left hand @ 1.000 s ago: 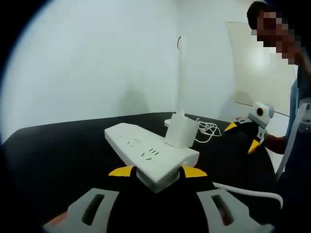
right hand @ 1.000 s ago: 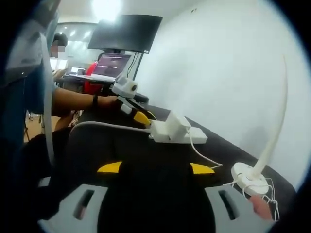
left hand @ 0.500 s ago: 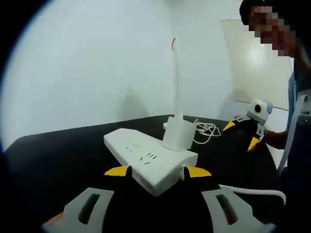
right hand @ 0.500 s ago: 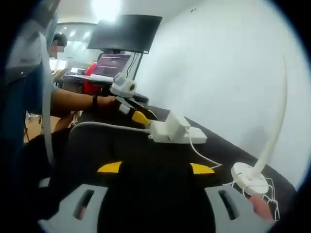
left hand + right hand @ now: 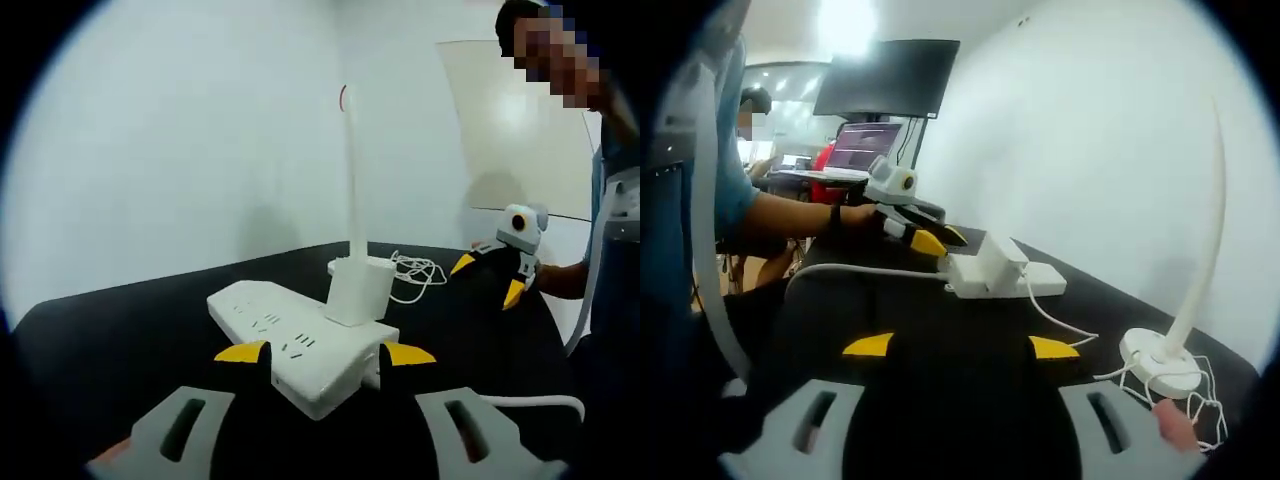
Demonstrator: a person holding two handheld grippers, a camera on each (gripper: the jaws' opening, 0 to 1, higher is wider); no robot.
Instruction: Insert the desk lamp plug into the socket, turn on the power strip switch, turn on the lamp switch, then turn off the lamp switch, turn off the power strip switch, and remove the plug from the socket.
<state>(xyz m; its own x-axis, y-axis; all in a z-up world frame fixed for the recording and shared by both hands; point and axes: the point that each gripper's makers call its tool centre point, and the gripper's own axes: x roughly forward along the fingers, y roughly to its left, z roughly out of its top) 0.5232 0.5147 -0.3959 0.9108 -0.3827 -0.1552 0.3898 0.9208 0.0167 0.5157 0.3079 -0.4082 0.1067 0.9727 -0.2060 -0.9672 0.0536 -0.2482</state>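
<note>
A white power strip (image 5: 300, 340) lies on the black table (image 5: 120, 330). Its near end sits between my left gripper's (image 5: 325, 353) yellow-tipped jaws, which press on its sides. A white boxy plug (image 5: 357, 288) stands in a socket of the strip. Behind it rises the white desk lamp (image 5: 351, 170), with its coiled cable (image 5: 415, 268) beside it. In the right gripper view my right gripper (image 5: 960, 346) is open above the table with nothing in it. Ahead are the strip (image 5: 990, 278), the plug (image 5: 1000, 260), the lamp (image 5: 1162, 368), and the left gripper (image 5: 935, 240) at the strip's far end.
The strip's thick white cord (image 5: 520, 403) runs off to the right. A person's hand holds the right gripper (image 5: 488, 280) at the table's right side. A monitor (image 5: 890, 75) and a laptop (image 5: 865, 145) stand beyond the table. White walls lie behind the table.
Both views have shifted a little with the hands. The strip stays between my left jaws, the plug stays in its socket, and my right gripper stays open.
</note>
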